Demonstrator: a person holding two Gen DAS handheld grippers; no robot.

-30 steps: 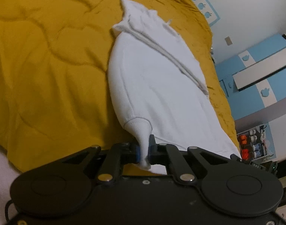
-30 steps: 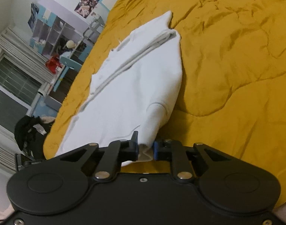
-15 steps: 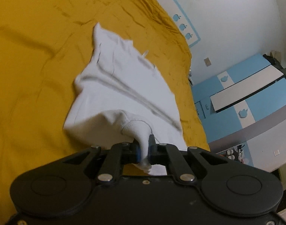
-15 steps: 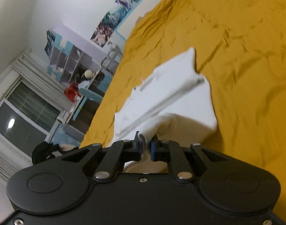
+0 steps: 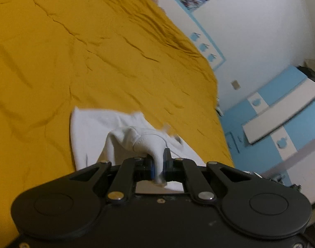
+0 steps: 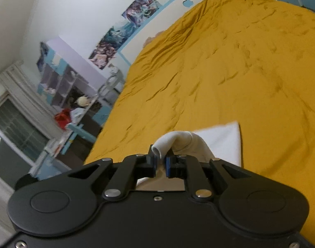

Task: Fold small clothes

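Note:
A white garment (image 5: 91,132) lies on the mustard-yellow bedspread (image 5: 75,51), partly folded over on itself. My left gripper (image 5: 158,165) is shut on a bunched edge of it and holds that edge raised above the rest of the cloth. My right gripper (image 6: 161,161) is shut on another bunched edge of the white garment (image 6: 221,140), curled over the fingertips; a flat corner of the cloth shows just beyond it on the bedspread (image 6: 229,72). Most of the garment is hidden below both grippers.
The bedspread stretches far ahead of both grippers. A white wall with posters (image 6: 124,31) and a shelf unit (image 6: 60,82) stand beyond the bed's left side. Blue-and-white cabinets (image 5: 281,113) stand past the bed's right edge.
Both grippers have carried their held edges forward over the garment, doubling it over. Far less of the cloth shows ahead now, and both views have tilted up toward the walls.

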